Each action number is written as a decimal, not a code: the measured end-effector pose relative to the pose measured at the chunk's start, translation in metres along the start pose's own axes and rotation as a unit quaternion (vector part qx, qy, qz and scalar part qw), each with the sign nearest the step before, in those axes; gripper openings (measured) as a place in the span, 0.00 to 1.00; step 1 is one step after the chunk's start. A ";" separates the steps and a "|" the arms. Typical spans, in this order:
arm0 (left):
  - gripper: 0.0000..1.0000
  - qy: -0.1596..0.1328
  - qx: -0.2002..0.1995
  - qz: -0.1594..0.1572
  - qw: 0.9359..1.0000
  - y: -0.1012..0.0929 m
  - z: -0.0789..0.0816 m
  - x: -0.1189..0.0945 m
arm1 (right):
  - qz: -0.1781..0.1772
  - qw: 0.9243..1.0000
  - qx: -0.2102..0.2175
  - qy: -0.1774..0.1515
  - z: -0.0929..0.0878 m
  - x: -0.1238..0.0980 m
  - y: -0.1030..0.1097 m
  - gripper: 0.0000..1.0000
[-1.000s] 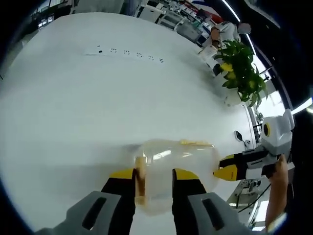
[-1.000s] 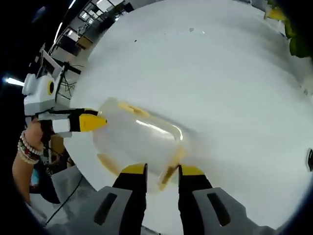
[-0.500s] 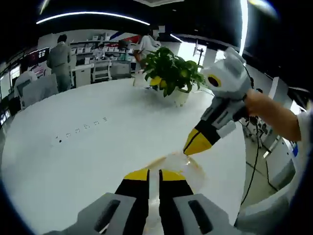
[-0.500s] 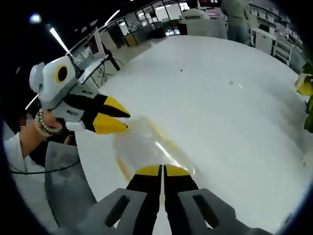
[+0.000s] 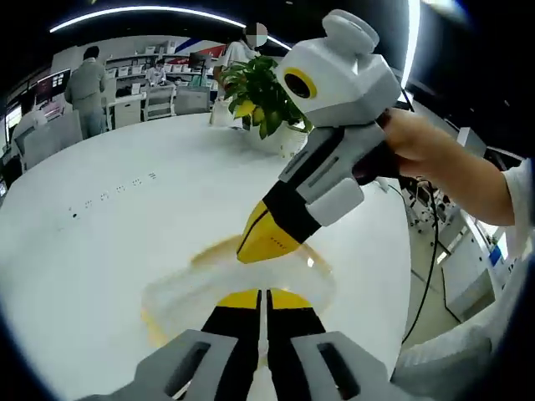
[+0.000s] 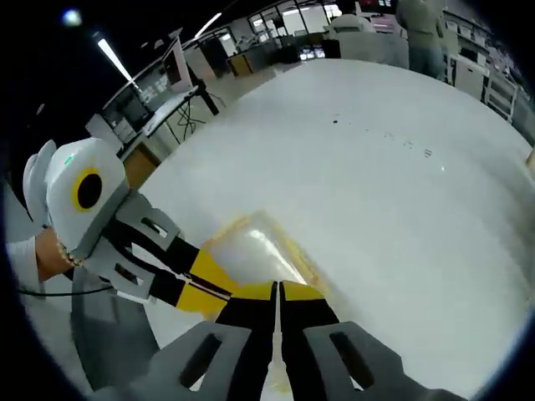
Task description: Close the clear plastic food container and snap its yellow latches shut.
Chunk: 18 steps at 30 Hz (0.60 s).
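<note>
Table: broad white round table point(image 5: 100, 242) carries everything.
Container: clear plastic food container with yellow latches point(image 5: 192, 288) lies lower centre, under both tips.
Left gripper point(image 5: 264, 299): jaws together, empty.
Right gripper point(image 6: 277, 291): jaws together, empty.
Risk: pressing off-centre may skid it.
Difference: potted green plant point(image 5: 259, 104) appears in left gripper view.
</note>
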State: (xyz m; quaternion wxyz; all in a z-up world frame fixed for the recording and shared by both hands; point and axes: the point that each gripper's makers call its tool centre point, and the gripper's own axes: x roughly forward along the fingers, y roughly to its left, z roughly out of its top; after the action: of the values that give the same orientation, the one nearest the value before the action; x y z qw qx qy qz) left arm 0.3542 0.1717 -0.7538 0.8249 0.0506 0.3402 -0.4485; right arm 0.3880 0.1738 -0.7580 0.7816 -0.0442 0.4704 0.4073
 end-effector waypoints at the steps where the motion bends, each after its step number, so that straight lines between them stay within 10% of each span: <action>1: 0.00 0.001 -0.004 -0.003 1.000 -0.002 -0.001 -0.001 | -0.003 1.000 -0.002 -0.001 0.002 0.001 -0.002 0.00; 18: 0.00 0.046 -0.059 -0.056 0.996 -0.032 -0.046 -0.013 | -0.034 0.999 0.004 0.002 0.014 0.022 -0.032 0.00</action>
State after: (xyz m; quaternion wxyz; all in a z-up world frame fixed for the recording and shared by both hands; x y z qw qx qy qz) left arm 0.3013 0.1800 -0.7738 0.7837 0.0039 0.4059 -0.4702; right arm 0.4245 0.1719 -0.7774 0.7939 -0.0576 0.4722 0.3787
